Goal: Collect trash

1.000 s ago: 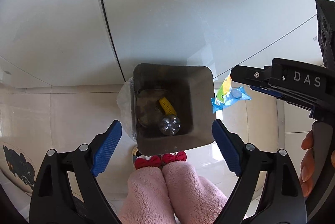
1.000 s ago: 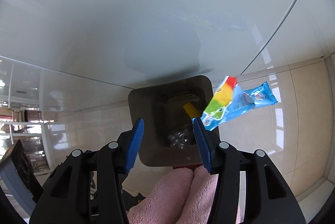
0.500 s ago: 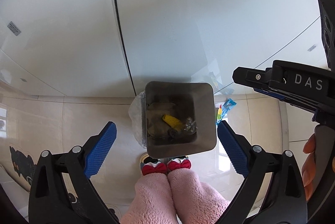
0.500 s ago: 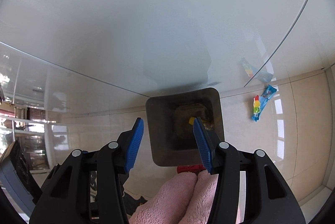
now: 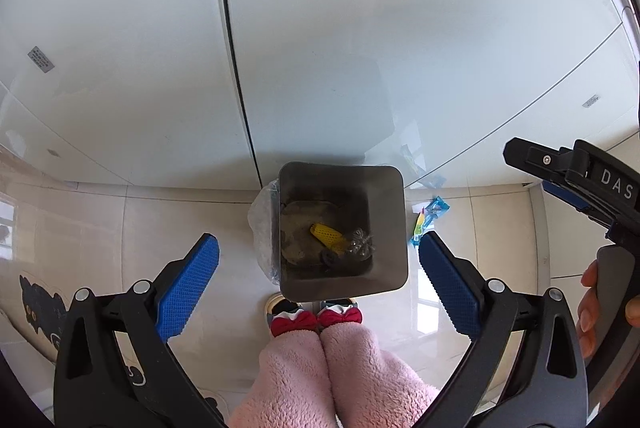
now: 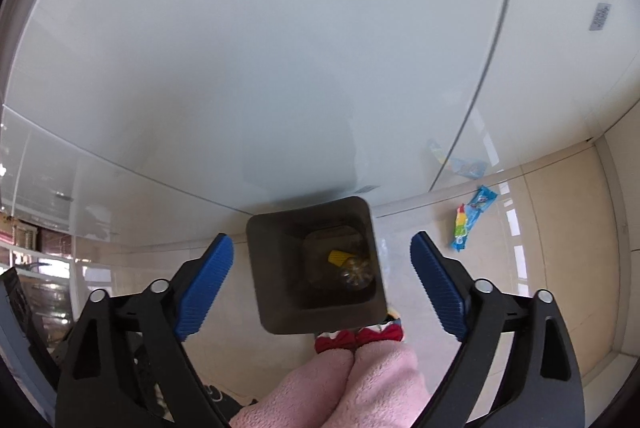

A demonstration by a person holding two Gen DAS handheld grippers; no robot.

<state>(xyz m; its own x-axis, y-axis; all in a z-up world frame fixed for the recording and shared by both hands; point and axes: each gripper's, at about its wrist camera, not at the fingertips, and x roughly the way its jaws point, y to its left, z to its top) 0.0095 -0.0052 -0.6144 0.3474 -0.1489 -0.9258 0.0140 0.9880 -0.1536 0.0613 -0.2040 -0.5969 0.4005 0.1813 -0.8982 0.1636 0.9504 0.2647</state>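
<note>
Both jaws stood wide apart with nothing between them, the right gripper [image 6: 322,284] having just been opening and the left gripper [image 5: 318,292] too. Both hung above the bin [image 5: 384,188]. The wrapper [image 6: 472,222] lay on the floor right of the bin, apart from it.

We count one square dark metal bin [image 5: 384,188], one blue-and-rainbow snack wrapper [image 6: 470,218] and two blue-padded grippers.
</note>
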